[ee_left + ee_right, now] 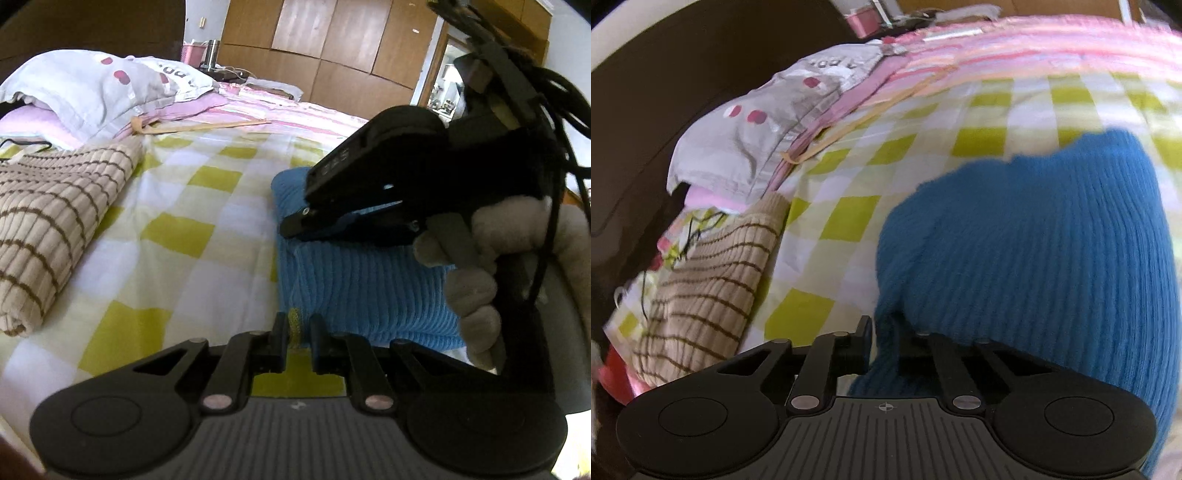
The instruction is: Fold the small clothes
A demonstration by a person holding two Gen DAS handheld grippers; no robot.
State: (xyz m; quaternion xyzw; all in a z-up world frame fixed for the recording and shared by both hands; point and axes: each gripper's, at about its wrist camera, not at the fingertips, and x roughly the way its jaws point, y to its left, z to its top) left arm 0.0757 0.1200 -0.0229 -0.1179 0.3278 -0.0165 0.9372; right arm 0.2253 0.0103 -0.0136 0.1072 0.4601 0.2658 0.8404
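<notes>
Left gripper (295, 328) pinches the near yellow-trimmed edge of the blue knit (354, 288), which lies on the checked bedspread (192, 229). Striped beige knit (55, 229) lies further left. Right gripper (884, 343), in a gloved hand (476, 266), clamps blue fabric.

Both wrist views low, close, facing down over checked bedsheet (177, 236); share blue knit (1034, 266).
</notes>
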